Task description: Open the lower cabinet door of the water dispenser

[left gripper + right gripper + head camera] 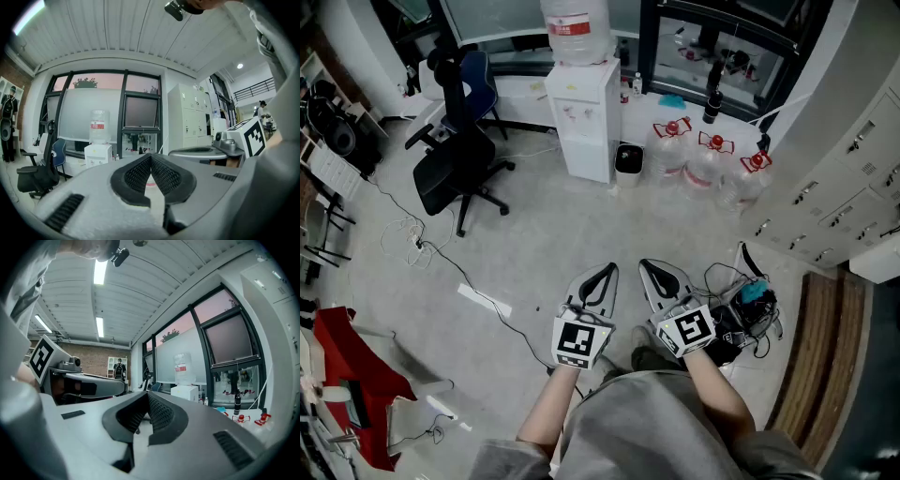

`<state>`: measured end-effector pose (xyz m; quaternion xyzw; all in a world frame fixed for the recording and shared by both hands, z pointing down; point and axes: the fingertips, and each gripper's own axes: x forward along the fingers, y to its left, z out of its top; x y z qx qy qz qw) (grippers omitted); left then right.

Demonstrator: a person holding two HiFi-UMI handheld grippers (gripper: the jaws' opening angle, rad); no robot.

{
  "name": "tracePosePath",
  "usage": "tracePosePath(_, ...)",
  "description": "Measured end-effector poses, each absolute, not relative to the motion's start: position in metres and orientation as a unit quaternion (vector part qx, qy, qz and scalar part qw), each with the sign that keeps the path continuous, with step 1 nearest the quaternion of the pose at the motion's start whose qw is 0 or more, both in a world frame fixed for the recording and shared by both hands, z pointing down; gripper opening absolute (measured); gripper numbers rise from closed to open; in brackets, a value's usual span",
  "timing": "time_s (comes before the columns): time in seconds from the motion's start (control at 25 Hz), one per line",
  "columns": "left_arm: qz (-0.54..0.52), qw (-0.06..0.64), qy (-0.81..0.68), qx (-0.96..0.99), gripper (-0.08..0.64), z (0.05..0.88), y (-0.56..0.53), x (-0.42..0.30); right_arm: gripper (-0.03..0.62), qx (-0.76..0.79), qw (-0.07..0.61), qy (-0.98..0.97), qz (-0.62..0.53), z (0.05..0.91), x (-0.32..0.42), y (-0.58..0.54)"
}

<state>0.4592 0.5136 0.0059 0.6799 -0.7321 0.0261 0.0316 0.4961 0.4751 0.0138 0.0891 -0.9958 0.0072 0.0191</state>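
The white water dispenser (583,117) stands against the far window wall with a large bottle (575,30) on top. Its lower cabinet door (581,153) looks closed. Both grippers are held level close to the person's body, well short of the dispenser and side by side. My left gripper (608,270) has its jaws together with nothing between them, and so does my right gripper (650,265). The left gripper view shows the left gripper (151,156) with the dispenser (98,155) small to its left. In the right gripper view, the dispenser (184,391) sits beyond the right gripper (148,393).
A black office chair (457,155) stands left of the dispenser, with cables (441,258) trailing over the floor. A small black bin (628,157) and three water jugs (705,161) sit to its right. Grey lockers (844,187) line the right side, and a bag (748,307) lies near the right hand.
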Motion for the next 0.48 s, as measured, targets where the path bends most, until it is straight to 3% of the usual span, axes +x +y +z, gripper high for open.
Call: tracePosePath(0.48,0.051,0.056,-0.745,0.663,0.009,0.022,0.429,0.464,0.011,0.060,0.010,-0.998,0.027,0.027,0.503,0.392)
